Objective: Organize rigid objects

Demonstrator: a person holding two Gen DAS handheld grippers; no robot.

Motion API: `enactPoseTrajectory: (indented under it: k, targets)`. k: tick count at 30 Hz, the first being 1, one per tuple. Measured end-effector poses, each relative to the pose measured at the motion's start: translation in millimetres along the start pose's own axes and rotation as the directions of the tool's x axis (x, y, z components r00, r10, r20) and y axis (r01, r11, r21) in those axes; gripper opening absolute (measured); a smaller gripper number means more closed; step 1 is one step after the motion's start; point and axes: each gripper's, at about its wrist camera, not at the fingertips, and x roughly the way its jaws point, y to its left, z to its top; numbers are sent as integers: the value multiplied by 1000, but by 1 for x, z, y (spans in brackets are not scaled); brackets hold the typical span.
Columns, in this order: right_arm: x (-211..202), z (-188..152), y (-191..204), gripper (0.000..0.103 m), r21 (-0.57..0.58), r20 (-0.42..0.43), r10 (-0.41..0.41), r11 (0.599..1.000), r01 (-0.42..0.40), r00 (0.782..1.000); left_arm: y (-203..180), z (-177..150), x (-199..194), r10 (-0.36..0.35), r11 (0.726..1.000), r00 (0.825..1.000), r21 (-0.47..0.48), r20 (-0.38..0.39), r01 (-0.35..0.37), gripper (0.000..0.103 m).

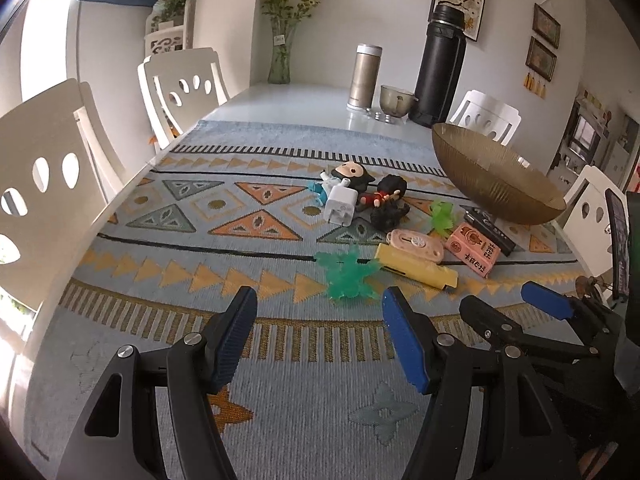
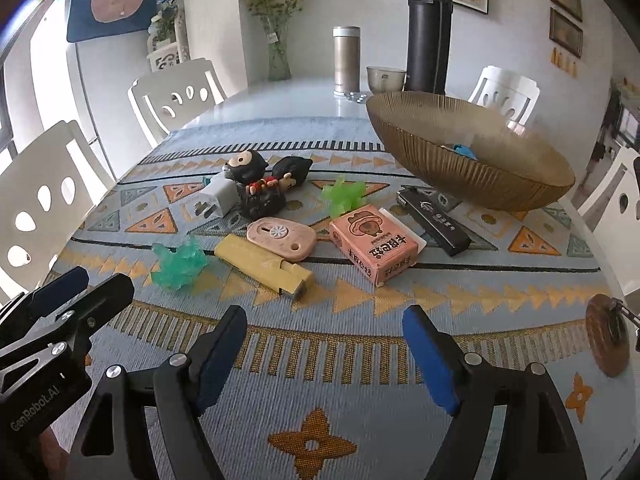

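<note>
Both tongs are hovering agape and empty, my right gripper nearer the long yellow plastic lighter, which is lying slantwise just ahead, left gripper alongside.

Cloth grey-blue, orange triangles, black lines. Bowl ribbed bronze. Box pink. Flask black. Charger white. Lighter yellow.

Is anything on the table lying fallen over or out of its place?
Yes. The two figurines lie tipped over against the white charger, which also lies on its side. The other small items are scattered loose on the cloth, outside the bowl.
</note>
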Motion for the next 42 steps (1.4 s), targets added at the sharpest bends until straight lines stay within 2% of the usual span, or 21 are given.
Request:
enactPoseTrajectory:
  k: [20,23,24,26,28,32,36,40,42]
  targets:
    - [1,0,-2,79,13,2,-18,1000,18,1000,-2,-1,-2,-22,1000,1000,4,-5,22,63]
    - [3,1,-7,82,30,-12,-9,1000,10,1000,6,0,2,-67,997,997,-24,-37,66,63]
    - [3,1,-8,82,32,-14,-2,999,3,1000,12,1,4,-104,994,993,-48,-63,102,63]
    - [4,2,-11,82,38,-31,35,999,-34,999,29,0,12,-206,974,969,-118,-134,191,63]
    - [7,3,-13,82,45,-79,98,995,-95,992,46,1,21,-249,962,946,-165,-208,217,63]
    - [6,14,-17,82,-14,-129,135,990,-138,982,62,16,26,-206,973,946,-157,-251,171,63]
    - [9,26,-28,82,-44,-160,180,981,-190,970,57,33,49,-267,962,902,-147,-339,230,63]
    - [15,35,-50,81,-49,-149,163,984,-172,975,27,38,69,-223,971,882,-12,-415,240,63]
    - [23,39,-63,74,-18,-169,181,982,-186,969,10,38,72,-210,966,887,51,-411,252,63]
